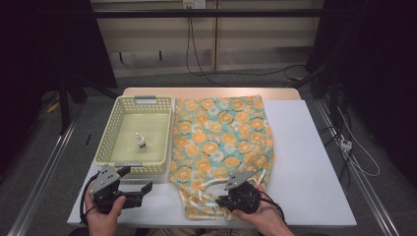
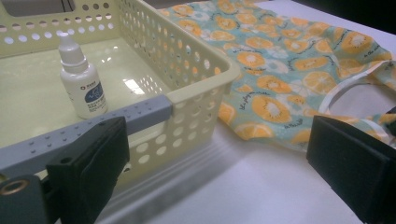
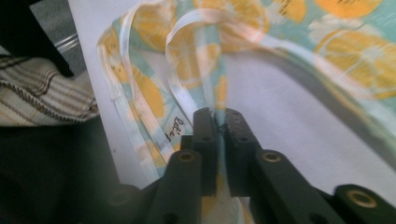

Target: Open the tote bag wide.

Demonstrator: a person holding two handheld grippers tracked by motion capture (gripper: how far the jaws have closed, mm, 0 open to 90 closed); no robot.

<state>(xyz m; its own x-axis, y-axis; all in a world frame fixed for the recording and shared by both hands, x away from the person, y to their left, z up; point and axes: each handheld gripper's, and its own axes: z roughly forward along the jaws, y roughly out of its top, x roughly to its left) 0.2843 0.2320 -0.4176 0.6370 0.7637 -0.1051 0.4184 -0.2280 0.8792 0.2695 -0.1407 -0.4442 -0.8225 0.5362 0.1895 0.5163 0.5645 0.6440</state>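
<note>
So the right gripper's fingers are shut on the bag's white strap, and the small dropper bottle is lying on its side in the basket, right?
Not quite: the dropper bottle stands upright in the basket, as the left gripper view shows. The rest holds: the right gripper is shut on the bag's white strap.

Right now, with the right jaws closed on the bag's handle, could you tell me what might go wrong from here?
1. The right gripper pinches only a thin white handle strap of the orange-print bag; it may slip out when lifted.
2. The bag's edge lies against the basket; pulling the bag could nudge it and topple the small bottle.
3. The left gripper, open beside the basket, could bump it.
</note>
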